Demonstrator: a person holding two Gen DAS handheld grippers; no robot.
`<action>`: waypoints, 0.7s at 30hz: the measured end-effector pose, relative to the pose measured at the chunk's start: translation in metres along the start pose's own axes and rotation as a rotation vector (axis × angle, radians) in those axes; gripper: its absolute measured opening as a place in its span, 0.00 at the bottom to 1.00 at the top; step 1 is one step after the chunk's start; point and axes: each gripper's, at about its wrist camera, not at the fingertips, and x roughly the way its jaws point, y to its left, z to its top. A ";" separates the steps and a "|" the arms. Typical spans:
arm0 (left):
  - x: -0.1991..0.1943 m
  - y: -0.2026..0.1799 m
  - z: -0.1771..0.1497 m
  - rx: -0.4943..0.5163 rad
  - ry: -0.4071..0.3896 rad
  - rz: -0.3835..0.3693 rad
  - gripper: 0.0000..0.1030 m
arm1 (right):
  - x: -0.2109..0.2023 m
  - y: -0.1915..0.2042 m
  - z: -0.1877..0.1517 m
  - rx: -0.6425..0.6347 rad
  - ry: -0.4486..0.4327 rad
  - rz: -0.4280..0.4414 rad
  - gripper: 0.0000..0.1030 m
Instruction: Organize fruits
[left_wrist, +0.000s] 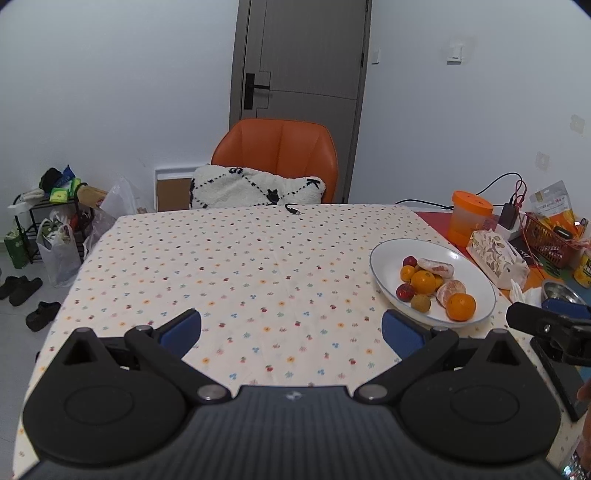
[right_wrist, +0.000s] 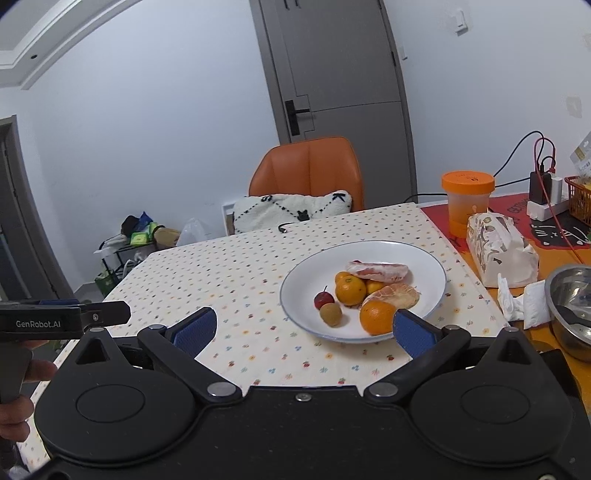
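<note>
White plate (right_wrist: 436, 273) on dotted tablecloth (right_wrist: 236, 280) holds all fruit

Counted on plate: three or four oranges, two small red fruits, one brown kiwi-like fruit, two peeled citrus pieces

Front orange (right_wrist: 376, 316), at plate's near rim: firm, round, likely rolls; grip across widest middle. Peeled pieces soft, squash easily

Left gripper (left_wrist: 291, 326) and right gripper (right_wrist: 303, 330): jaws wide apart, empty

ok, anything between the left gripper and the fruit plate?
Nothing. In the left wrist view only bare tablecloth lies between the open left gripper and the plate, which sits off to its right.
</note>
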 end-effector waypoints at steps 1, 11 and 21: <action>-0.004 0.000 -0.002 0.001 -0.005 0.002 1.00 | -0.003 0.001 -0.001 -0.009 -0.001 0.003 1.00; -0.043 0.001 -0.004 0.028 -0.014 0.010 1.00 | -0.038 0.013 0.003 -0.061 -0.005 0.037 1.00; -0.073 0.014 -0.006 0.014 -0.030 0.029 1.00 | -0.060 0.027 0.003 -0.074 -0.028 0.067 1.00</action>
